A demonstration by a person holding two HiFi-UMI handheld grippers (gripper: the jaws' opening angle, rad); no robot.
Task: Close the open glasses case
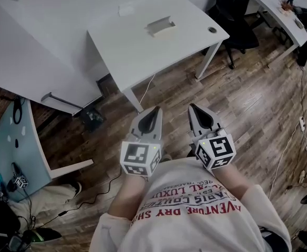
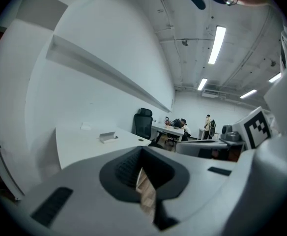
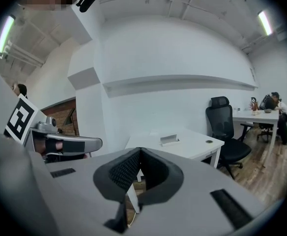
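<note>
At the far left of the head view a pale blue side table [image 1: 10, 140] stands on the wooden floor [image 1: 248, 104], with small dark things on it that we cannot identify. Next comes our left claw [image 1: 152, 113], held close to the chest and pointing forward over the floor. In the left gripper view, this left claw [image 2: 142, 150] is clenched: its ribbed pads meet at the tip with nothing between them, and only a sliver of floor shows through the gap lower down. Ahead of it is the white worktop [image 1: 143, 54], and on that the glasses case [image 1: 161, 26], pale and open as far as we can make out. The case lies toward the far side of the worktop, well apart from both claws and slightly to the right of the left claw's line. The left gripper view shows the glasses case [image 2: 108, 137] small and distant on the worktop [image 2: 79, 146], above and to the left of the jaws. A small flat white thing [image 1: 126, 8] lies beyond the case, to its left, near the wall. Our right claw [image 1: 195, 112] sits just beside the left one, also over the floor and short of the worktop. In its own view the right claw [image 3: 137, 152] is likewise clenched on nothing, and the glasses case [image 3: 169, 139] appears far off, up and to the right of the jaw tips. A black office chair [image 1: 238, 13] stands at the worktop's right end.
</note>
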